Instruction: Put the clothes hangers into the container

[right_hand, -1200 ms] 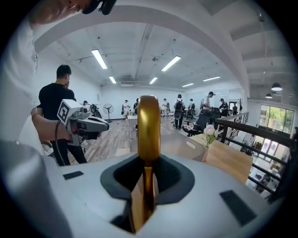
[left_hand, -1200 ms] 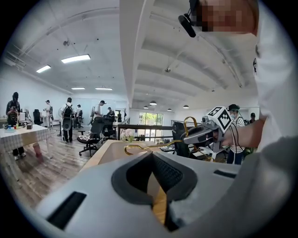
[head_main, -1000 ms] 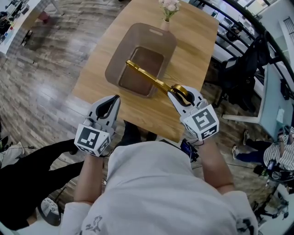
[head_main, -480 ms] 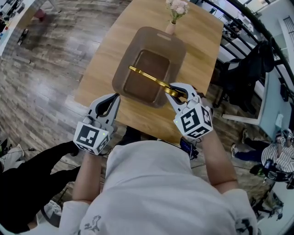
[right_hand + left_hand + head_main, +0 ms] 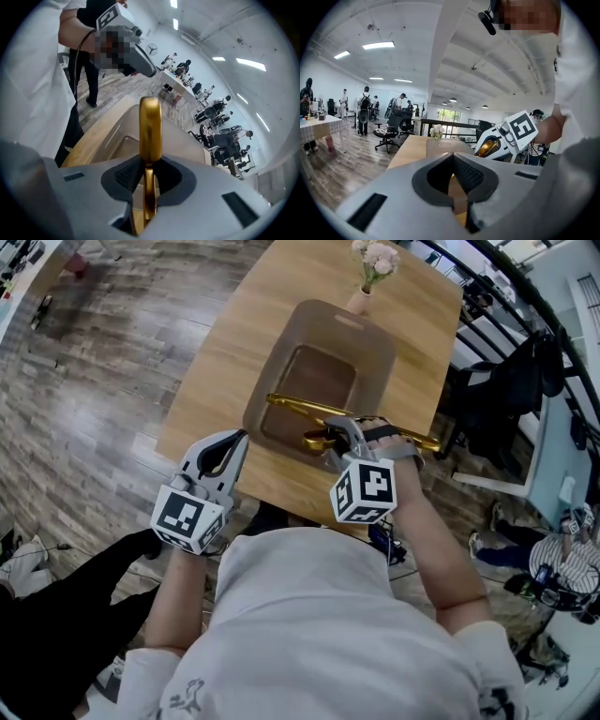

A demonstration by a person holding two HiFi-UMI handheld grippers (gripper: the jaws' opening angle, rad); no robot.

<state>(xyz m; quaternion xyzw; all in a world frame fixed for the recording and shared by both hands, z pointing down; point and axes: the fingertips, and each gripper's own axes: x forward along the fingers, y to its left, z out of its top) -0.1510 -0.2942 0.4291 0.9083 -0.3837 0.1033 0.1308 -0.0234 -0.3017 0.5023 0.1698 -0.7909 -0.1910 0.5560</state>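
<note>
Gold hanger (image 5: 300, 406) | clamped in right hand-held gripper (image 5: 339, 433) | over container (image 5: 377, 351)

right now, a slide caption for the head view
Right gripper holds a gold hanger over the bin; left gripper shut and empty nearby.

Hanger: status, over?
Left tongs shut, empty. Right tongs shut on hanger, held across bin, one end past its rim. Nothing in the way.
</note>
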